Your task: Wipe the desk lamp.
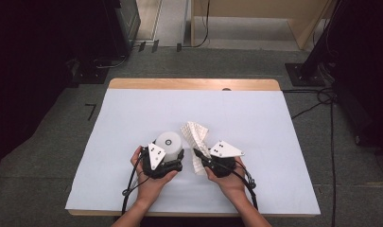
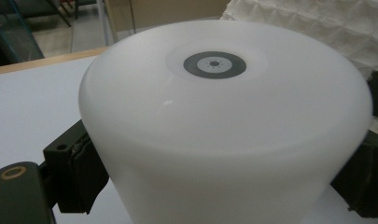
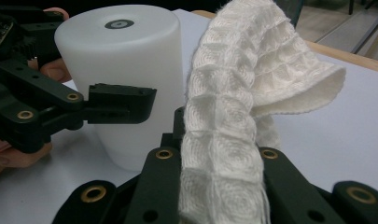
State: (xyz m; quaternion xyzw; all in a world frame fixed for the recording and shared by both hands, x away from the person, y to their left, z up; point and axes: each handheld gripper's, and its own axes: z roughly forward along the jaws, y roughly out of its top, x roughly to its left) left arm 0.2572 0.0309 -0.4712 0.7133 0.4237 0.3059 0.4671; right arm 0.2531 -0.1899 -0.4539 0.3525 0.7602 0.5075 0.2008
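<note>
Right gripper view: our right gripper (image 3: 214,186) pinches the soft, light waffle-weave cloth (image 3: 233,116); at nine o'clock, our left gripper (image 1: 172,156) straddles the smooth, slippery white cylinder (image 3: 121,70), grip uncertain, best taken mid-wall.

the high view is evenly lit from above: the white tabletop (image 1: 132,118) is bright and flat, with soft, short shadows under the hands near its front edge. the room beyond its left and right edges falls off into near black, and the picture is soft and low in detail. in the left gripper view the white cylinder (image 2: 224,130) is so close that it blurs, with a faint glare spot on its upper left curve and mild washout across its top. the right gripper view is sharper on the waffle cloth (image 3: 228,140), whose weave casts tiny shadows; the background at the top right corner is out of focus.
</note>
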